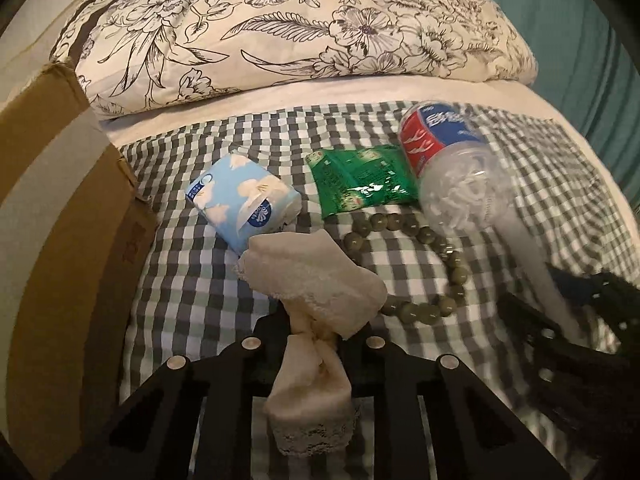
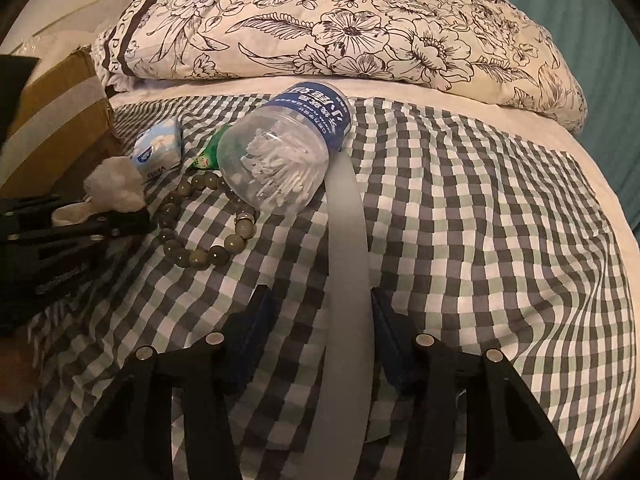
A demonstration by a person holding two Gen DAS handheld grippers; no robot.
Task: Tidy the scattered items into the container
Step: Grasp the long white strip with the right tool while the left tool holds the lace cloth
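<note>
My left gripper point(image 1: 316, 332) is shut on a cream lace-edged cloth point(image 1: 312, 276), which bunches out above and below the pinch. In the right wrist view that gripper point(image 2: 120, 220) and the cloth point(image 2: 116, 188) show at the left. A clear jar of cotton swabs point(image 2: 280, 160) lies tilted on the checked sheet point(image 2: 480, 220). A pale grey strip point(image 2: 348, 280) runs from the jar down between the fingers of my right gripper point(image 2: 320, 300). Its right pad sits against the strip and a gap shows at the left pad. The cardboard box point(image 1: 60, 200) stands at the left.
A blue tissue pack point(image 1: 244, 200), a green packet point(image 1: 360, 180) and a grey-green bead bracelet point(image 1: 420, 236) lie on the sheet between the box and the jar point(image 1: 452, 168). A floral pillow point(image 1: 300, 28) lies behind. A teal wall point(image 1: 580, 60) is at the right.
</note>
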